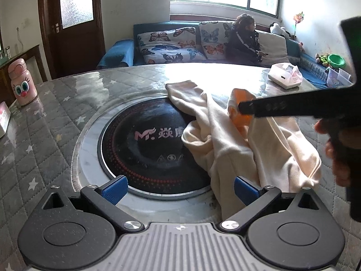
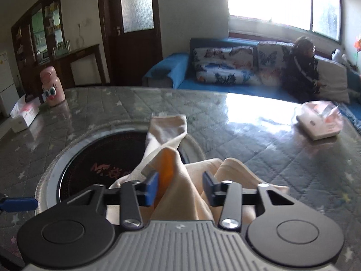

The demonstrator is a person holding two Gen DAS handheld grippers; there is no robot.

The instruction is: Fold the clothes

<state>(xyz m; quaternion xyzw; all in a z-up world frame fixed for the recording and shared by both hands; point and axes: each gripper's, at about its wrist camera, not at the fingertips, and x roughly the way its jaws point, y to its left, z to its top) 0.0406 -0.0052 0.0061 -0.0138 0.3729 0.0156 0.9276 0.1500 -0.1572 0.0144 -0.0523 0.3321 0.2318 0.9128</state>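
A cream garment (image 1: 227,149) lies crumpled on the table, one narrow end stretched over the black round cooktop (image 1: 146,144). It has an orange patch (image 1: 241,113). My left gripper (image 1: 180,190) hovers open at the cooktop's near rim, its right pad beside the cloth and nothing between its pads. In the right wrist view, my right gripper (image 2: 180,188) has its jaws close around a raised fold of the garment (image 2: 178,180). The left pad touches the fold by the orange patch (image 2: 168,167); a thin gap shows at the right pad. A hand (image 1: 338,158) holds that gripper.
The table has a grey quilted cover with stars (image 1: 56,113) under glossy film. A pink bottle with cartoon eyes (image 1: 21,83) and a tissue box (image 2: 24,113) stand at the left, a white box in a bag (image 1: 285,76) at the far right. A person sits on the blue sofa (image 1: 244,40) behind.
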